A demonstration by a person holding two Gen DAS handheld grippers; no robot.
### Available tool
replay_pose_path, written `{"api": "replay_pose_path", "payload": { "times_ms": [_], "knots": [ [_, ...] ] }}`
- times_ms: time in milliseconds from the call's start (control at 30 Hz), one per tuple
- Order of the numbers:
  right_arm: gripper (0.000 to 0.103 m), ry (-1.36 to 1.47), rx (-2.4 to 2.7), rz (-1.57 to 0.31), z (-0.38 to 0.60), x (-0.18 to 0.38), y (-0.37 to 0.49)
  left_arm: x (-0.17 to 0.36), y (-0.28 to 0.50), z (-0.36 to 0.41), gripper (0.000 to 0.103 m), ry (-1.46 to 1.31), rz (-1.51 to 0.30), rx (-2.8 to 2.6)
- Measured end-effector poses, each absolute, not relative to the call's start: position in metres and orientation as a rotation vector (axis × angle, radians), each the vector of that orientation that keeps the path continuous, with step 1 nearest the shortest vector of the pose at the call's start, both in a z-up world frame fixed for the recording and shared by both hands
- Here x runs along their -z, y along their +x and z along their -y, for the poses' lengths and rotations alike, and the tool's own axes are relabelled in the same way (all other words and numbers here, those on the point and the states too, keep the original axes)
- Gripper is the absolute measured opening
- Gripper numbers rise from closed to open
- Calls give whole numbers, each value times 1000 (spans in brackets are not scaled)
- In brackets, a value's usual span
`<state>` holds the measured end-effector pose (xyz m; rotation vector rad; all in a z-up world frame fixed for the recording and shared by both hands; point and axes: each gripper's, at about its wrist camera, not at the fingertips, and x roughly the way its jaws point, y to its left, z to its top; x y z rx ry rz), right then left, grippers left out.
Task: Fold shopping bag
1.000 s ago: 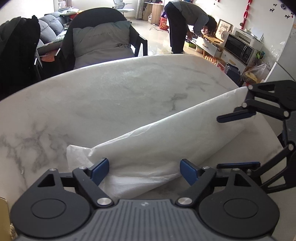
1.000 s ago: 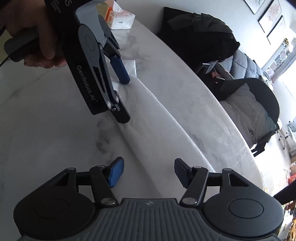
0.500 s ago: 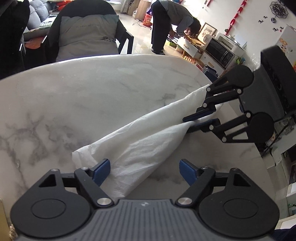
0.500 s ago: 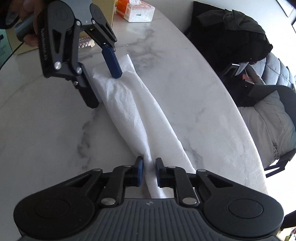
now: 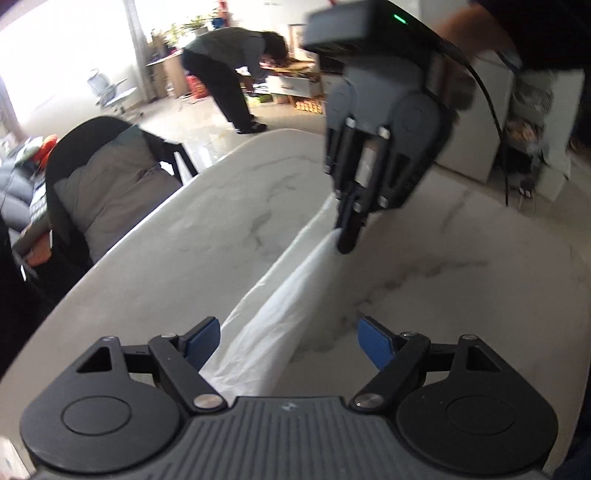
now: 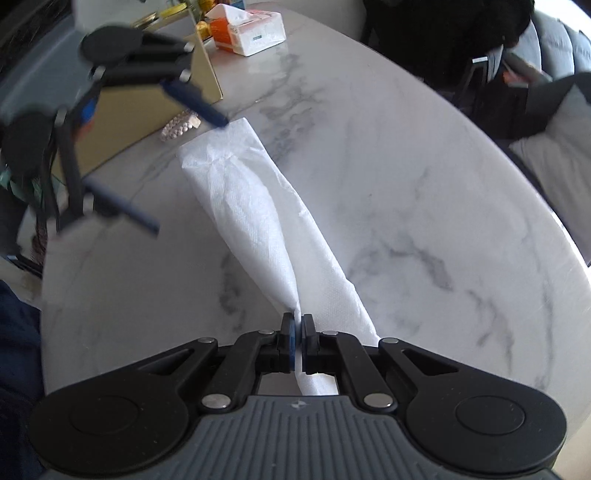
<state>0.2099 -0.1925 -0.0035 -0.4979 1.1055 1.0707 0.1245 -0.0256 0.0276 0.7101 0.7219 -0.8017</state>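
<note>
A white shopping bag [image 6: 255, 206] lies as a long folded strip on the marble table [image 6: 424, 192]. My right gripper [image 6: 297, 325] is shut on one end of the bag and lifts that edge a little. In the left wrist view the right gripper [image 5: 347, 240] pinches the far end of the bag [image 5: 288, 295]. My left gripper [image 5: 290, 338] is open, with the bag's near end between its blue pads, not gripped. In the right wrist view the left gripper [image 6: 184, 162] hovers open over the bag's far end.
A gold box [image 6: 147, 107], a blister pack [image 6: 181, 127] and a tissue pack [image 6: 251, 33] stand at the table's far end. Chairs with cushions [image 5: 107, 188] line the table's side. A person [image 5: 236, 66] bends over in the room beyond.
My right gripper has closed on the bag's end and holds it. My left gripper has swung round to face along the bag's length, still open.
</note>
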Motion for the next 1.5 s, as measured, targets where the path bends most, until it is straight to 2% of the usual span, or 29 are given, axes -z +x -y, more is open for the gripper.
{"api": "replay_pose_path", "payload": {
  "times_ms": [33, 100, 167, 233, 300, 433, 533, 600, 633, 667, 700, 767, 933, 1100, 1133, 1200, 1233, 1333, 1367, 1433, 1467, 1500],
  "knots": [
    [2, -493, -1077, -1118, 192, 3, 210, -18, 123, 34, 78, 795, -705, 778],
    [3, -483, -1090, -1142, 192, 3, 212, -8, 122, 43, 75, 878, -674, 762],
    [2, -461, -1121, -1170, 193, -1, 212, -3, 122, 47, 64, 929, -645, 785],
    [2, -435, -1149, -1200, 195, -6, 213, 1, 122, 48, 35, 980, -644, 806],
    [3, -422, -1156, -1211, 196, -8, 215, 9, 121, 48, 22, 1039, -645, 819],
    [3, -358, -1179, -1212, 202, -10, 216, 18, 124, 42, 9, 1064, -666, 856],
    [6, -356, -1180, -1188, 205, -12, 211, 13, 132, 39, 4, 996, -726, 900],
    [24, -372, -1180, -1151, 205, -16, 206, 5, 140, 34, 4, 921, -785, 945],
    [28, -402, -1175, -1106, 208, -21, 198, 0, 141, 32, 3, 895, -805, 965],
    [40, -458, -1180, -1063, 210, -27, 187, -3, 141, 31, 3, 870, -825, 986],
    [48, -523, -1181, -1016, 210, -31, 176, -7, 142, 29, 3, 842, -849, 1011],
    [49, -637, -1215, -946, 206, -37, 154, -12, 142, 26, 3, 805, -905, 1075],
    [51, -721, -1280, -936, 199, -36, 131, -18, 148, 19, 3, 679, -1022, 1196],
    [56, -646, -1318, -1049, 197, -29, 138, -4, 169, 12, 3, 585, -1161, 1252],
    [58, -611, -1330, -1061, 199, -32, 140, 2, 175, 11, 3, 573, -1190, 1258],
    [71, -567, -1347, -1066, 201, -37, 143, 11, 186, 8, 3, 538, -1244, 1276],
    [72, -608, -1337, -1040, 199, -37, 142, 14, 191, 7, 3, 518, -1258, 1283],
    [70, -728, -1334, -1061, 187, -23, 141, 18, 204, 6, 3, 489, -1285, 1289],
    [64, -725, -1343, -1073, 186, -19, 141, 20, 207, 5, 3, 484, -1296, 1288],
    [43, -750, -1341, -1109, 181, -9, 143, 23, 211, 3, 3, 474, -1313, 1294],
    [22, -777, -1319, -1111, 180, -6, 146, 25, 213, 2, 3, 467, -1322, 1302],
    [9, -805, -1296, -1114, 179, -3, 148, 26, 214, 2, 3, 462, -1331, 1310]
  ]
}}
